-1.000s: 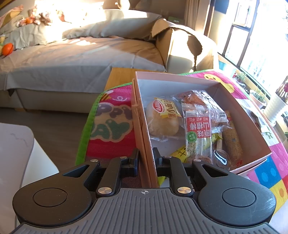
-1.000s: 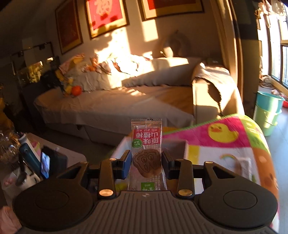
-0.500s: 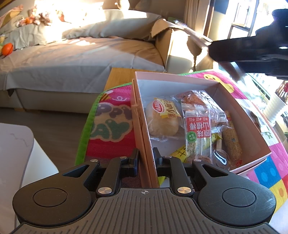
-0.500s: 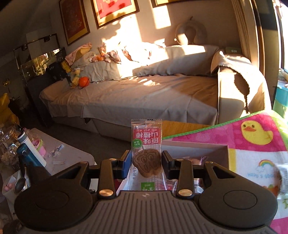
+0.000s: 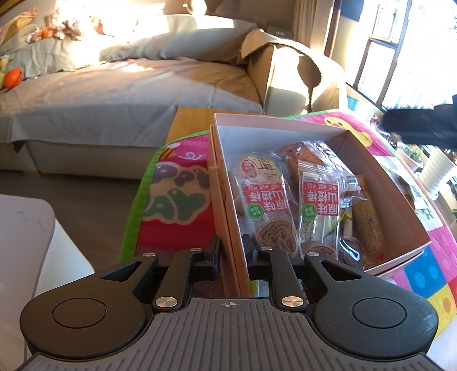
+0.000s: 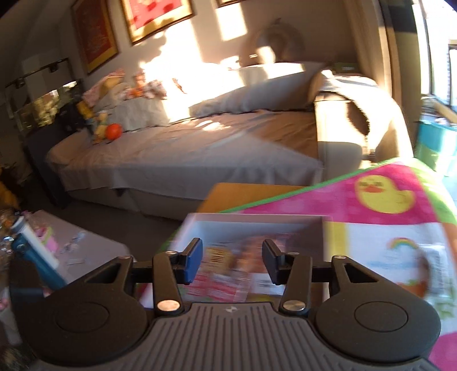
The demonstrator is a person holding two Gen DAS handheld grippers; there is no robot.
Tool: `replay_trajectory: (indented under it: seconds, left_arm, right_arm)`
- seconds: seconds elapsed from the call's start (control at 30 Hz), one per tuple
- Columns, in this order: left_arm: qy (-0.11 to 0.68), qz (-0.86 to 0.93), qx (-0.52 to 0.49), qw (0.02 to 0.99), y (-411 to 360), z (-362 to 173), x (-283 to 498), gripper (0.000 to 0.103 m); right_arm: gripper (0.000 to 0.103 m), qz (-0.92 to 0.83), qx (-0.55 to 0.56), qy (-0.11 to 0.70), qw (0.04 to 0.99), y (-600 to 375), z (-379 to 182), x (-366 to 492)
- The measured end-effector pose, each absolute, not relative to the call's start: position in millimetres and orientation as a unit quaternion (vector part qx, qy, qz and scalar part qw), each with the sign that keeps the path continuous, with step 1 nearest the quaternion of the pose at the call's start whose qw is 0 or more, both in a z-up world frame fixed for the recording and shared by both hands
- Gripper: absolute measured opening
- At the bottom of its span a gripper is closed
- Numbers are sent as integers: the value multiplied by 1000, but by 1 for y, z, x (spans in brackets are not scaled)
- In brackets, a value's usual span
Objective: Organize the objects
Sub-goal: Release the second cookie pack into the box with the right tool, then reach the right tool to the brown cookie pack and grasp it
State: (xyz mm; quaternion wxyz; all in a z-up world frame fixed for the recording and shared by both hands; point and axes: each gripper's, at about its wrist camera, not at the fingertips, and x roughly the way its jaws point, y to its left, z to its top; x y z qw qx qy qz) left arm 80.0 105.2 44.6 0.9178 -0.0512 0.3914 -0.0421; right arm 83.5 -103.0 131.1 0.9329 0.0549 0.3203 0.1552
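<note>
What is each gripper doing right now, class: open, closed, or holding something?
Left gripper: shut on the box wall.
Right gripper: open, jaws just opened, nothing between them; snack packet lies in the box.

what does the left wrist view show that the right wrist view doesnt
Only the left wrist view: the left gripper shut on the pink box wall, and two sharp red-label snack packets.

Only the right wrist view: the right gripper, open and empty, framed pictures, a blue bottle.

Both: the box, the sofa, the colourful mat.
</note>
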Motion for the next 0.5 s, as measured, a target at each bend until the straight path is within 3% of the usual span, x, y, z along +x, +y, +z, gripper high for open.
replay_trajectory:
  seconds: [0.13,0.3,0.5]
  left_arm:
    - [392,-40,-51,918,105,44,80,17]
    - [393,-40,-50,917,105,44,80,17]
    - [395,-41,-48,916,106,44,79,17]
  right_arm:
    - [54,93,50,330,938,-148,123,70]
    - [68,7,11,338,941,-200,103,52]
    - [75,-77,0,364,928,-257,69,60]
